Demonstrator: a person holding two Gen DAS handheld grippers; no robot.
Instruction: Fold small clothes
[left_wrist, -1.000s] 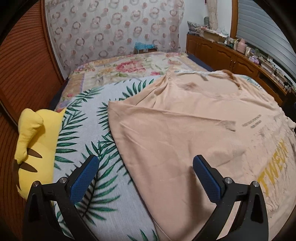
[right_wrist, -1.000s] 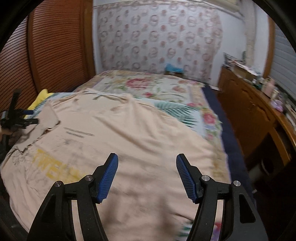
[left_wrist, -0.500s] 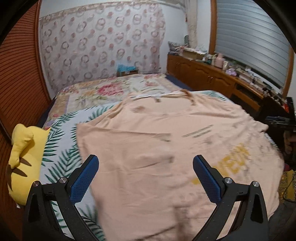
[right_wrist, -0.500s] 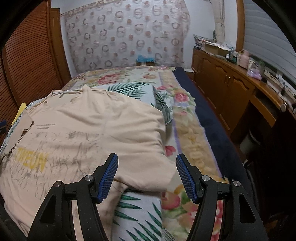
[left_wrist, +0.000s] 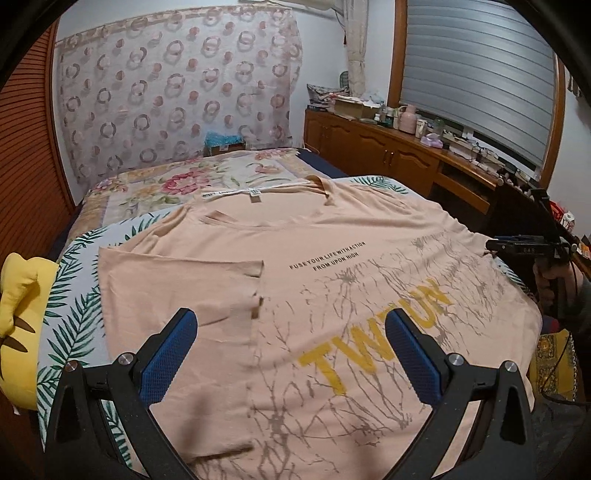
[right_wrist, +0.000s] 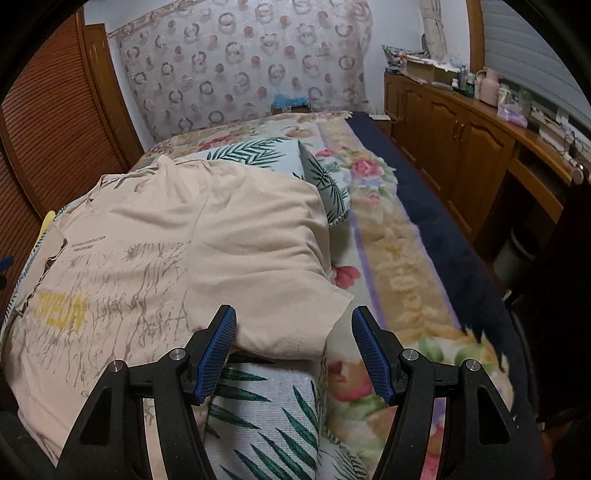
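Note:
A peach T-shirt with yellow letters and grey branch print lies spread front-up on the bed. Its left side and sleeve are folded in over the body. My left gripper is open and empty, above the shirt's lower middle. In the right wrist view the shirt lies to the left, its right sleeve hanging over the cushion edge. My right gripper is open, with the sleeve edge just ahead between the fingers, not held. The right gripper also shows in the left wrist view at the shirt's right edge.
The shirt rests on a palm-leaf cover over a floral bedspread. A yellow plush toy lies at the left. Wooden cabinets with clutter line the right wall. Louvred wooden doors stand at the left.
Both grippers have swung: the left view turned right from the shirt's left edge to its printed middle, the right view turned right to the shirt's right sleeve. Both stayed open.

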